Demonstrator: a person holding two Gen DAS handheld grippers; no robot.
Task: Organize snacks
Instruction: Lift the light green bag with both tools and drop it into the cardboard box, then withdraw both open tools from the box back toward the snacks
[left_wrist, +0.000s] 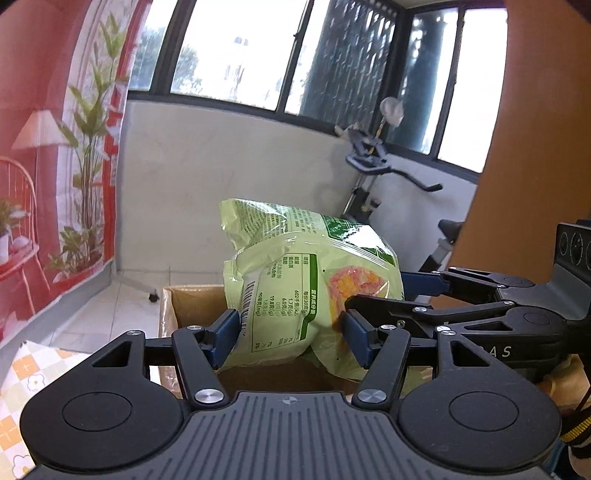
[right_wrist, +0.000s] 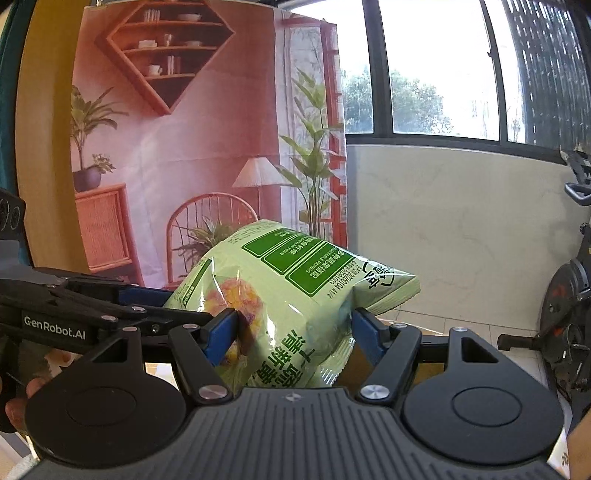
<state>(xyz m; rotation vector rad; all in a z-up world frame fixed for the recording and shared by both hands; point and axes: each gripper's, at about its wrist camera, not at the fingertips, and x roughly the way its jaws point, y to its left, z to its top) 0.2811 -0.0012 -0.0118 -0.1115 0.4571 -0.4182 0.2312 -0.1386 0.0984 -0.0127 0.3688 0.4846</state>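
Both grippers are on the same pale green snack bag (left_wrist: 295, 280) right now, and it's up in the air over an open cardboard box (left_wrist: 192, 306). The left gripper (left_wrist: 290, 338) has its blue pads pressed into the lower end of the bag, one on each side, the foil bulging between them. From the right comes the right gripper (right_wrist: 293, 334), pinching the bag too, its blue fingers (right_wrist: 221, 338) squeezing the crinkled plastic by the printed picture of orange and pink pieces. In the left wrist view the right gripper (left_wrist: 373, 295) reaches in across the frame, its fingers closed against the bag's far side. In the right wrist view the left gripper (right_wrist: 192, 306) shows at the left, marked GenRobot.AI, nosing into the bag. The bag tilts, sealed top edge pointing up and away, green label panels on show. Behind it hangs a printed backdrop (right_wrist: 207, 147) of a pink room, beside a window, with an exercise bike (left_wrist: 388, 177) against the wall.
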